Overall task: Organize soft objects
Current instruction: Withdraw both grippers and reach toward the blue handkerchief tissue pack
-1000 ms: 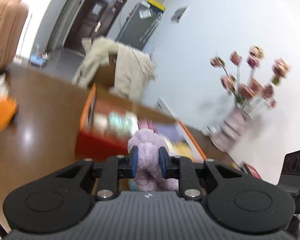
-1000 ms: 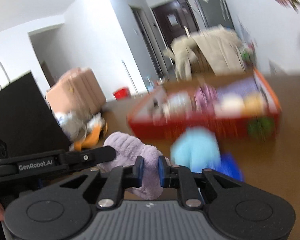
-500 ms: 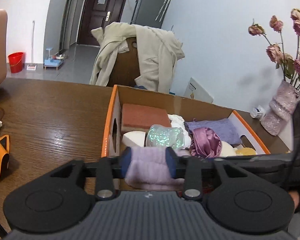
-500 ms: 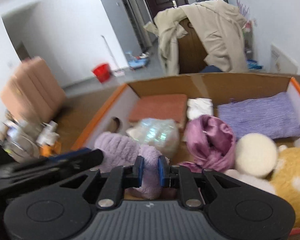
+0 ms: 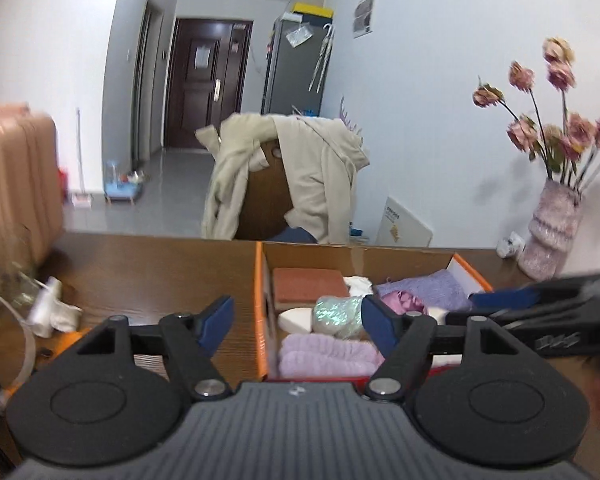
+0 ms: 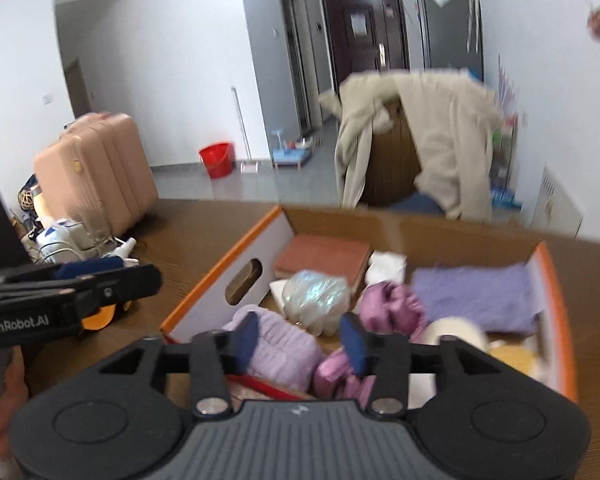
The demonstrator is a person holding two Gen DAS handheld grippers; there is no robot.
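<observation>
One lilac fleece roll [image 5: 328, 356] lies flat, crosswise along the box's [image 5: 260, 300] near wall.

A beige coat [image 5: 300, 168] hangs over a brown chair [image 5: 266, 204] just beyond the far edge of the wooden table [image 5: 152, 276]. Behind it a dark door [image 5: 208, 80] closes the end of a hallway, with a grey cabinet [image 5: 296, 64] to its right. A pink suitcase [image 6: 96, 176] stands on the floor left of the table, and a red bucket [image 6: 217, 159] sits farther back beside the wall. At the table's right end, a pale purple vase [image 5: 552, 232] holds dried pink roses [image 5: 556, 120] against the white wall. A white board [image 5: 404, 228] leans against that wall, low down.
</observation>
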